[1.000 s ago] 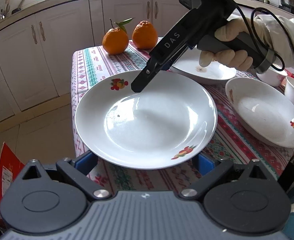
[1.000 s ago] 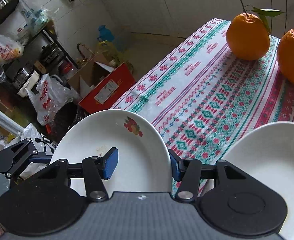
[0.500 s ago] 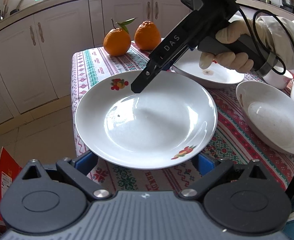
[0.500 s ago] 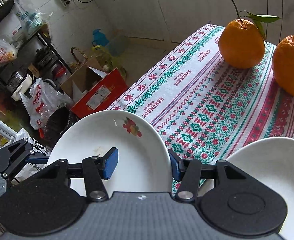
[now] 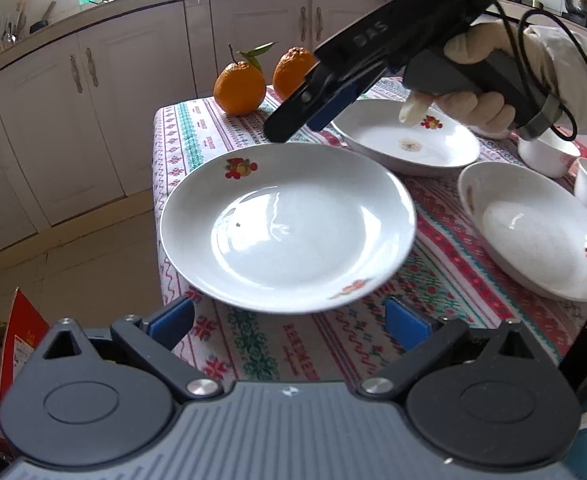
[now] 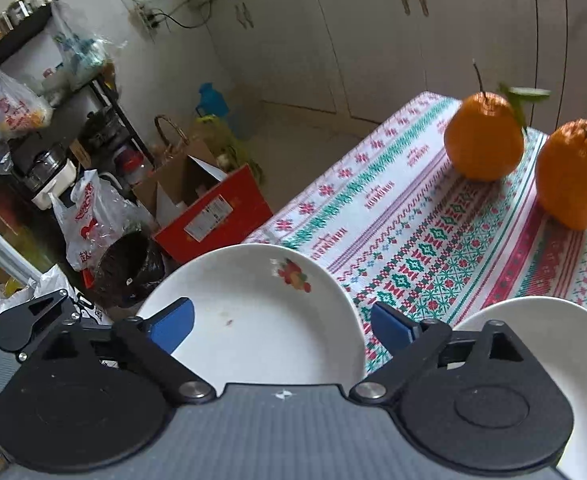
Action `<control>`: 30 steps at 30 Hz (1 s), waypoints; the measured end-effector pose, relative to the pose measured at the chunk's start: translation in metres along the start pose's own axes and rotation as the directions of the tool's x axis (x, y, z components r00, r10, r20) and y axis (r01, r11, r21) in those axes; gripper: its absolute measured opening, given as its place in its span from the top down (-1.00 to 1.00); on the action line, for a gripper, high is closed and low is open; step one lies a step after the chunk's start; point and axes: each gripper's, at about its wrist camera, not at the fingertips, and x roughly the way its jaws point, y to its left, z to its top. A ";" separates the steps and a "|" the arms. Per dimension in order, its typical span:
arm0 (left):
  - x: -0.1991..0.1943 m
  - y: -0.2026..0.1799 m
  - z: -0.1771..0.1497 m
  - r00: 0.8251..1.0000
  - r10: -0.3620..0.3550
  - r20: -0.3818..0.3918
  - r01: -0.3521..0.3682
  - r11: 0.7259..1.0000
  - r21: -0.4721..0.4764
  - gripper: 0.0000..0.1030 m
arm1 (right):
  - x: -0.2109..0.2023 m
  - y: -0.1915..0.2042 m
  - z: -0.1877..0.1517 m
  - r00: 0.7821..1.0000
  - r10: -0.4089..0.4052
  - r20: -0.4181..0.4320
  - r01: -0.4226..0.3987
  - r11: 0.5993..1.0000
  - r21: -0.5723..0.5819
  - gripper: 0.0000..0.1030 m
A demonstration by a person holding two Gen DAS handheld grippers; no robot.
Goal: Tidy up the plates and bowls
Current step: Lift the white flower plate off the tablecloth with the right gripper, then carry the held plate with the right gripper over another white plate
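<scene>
my right gripper (image 6: 281, 326) has just been opening, and its blue pads now stand wide with nothing pinched. the near plate (image 6: 261, 312) sits below and between them, and in the left wrist view the right gripper (image 5: 293, 120) hangs just above that plate's far rim, not touching as far as i can see. my left gripper (image 5: 289, 320) is spread wide too, pads either side of the near plate's (image 5: 285, 228) closest rim, which sticks out over the table's near edge. can't tell if the pads actually touch the rim, looks like they don't.

so that plate is parked at the near left corner of the tablecloth (image 5: 433, 280). a second plate (image 5: 409, 140) sits further back toward the middle, a third dish (image 5: 533, 236) is off at the right side, and a couple of small white bowls (image 5: 549, 152) are at the far right edge. two oranges (image 5: 239, 88) sit at the far left corner.

progress wise, i'd say early days: nothing is stacked yet, plates all lie separate and the bowls are untouched. still to do: nest the plates into one pile, group the bowls.
</scene>
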 end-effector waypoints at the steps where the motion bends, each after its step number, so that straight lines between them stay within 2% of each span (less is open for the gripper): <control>1: -0.005 -0.003 -0.001 1.000 -0.001 0.005 0.001 1.000 -0.001 -0.96 | -0.006 0.003 -0.002 1.000 0.000 0.007 0.000 1.000 -0.005 -0.97; 8: -0.034 -0.035 -0.008 0.999 0.002 0.040 -0.003 1.000 0.011 -0.96 | -0.062 0.025 -0.040 0.998 -0.030 0.064 0.031 0.999 -0.011 -1.00; 16: -0.049 -0.076 -0.021 0.999 -0.027 0.041 0.026 1.000 0.007 -0.97 | -0.116 0.029 -0.102 0.987 -0.123 0.100 0.118 0.991 0.055 -1.00; 22: -0.049 -0.101 -0.025 0.997 -0.065 0.031 0.064 0.998 0.019 -0.97 | -0.143 0.024 -0.142 0.976 -0.197 0.090 0.188 0.977 0.099 -1.00; 30: -0.032 -0.133 -0.023 0.992 -0.122 0.009 0.120 0.985 0.123 -0.97 | -0.166 0.000 -0.173 0.964 -0.262 0.053 0.245 0.945 0.216 -1.00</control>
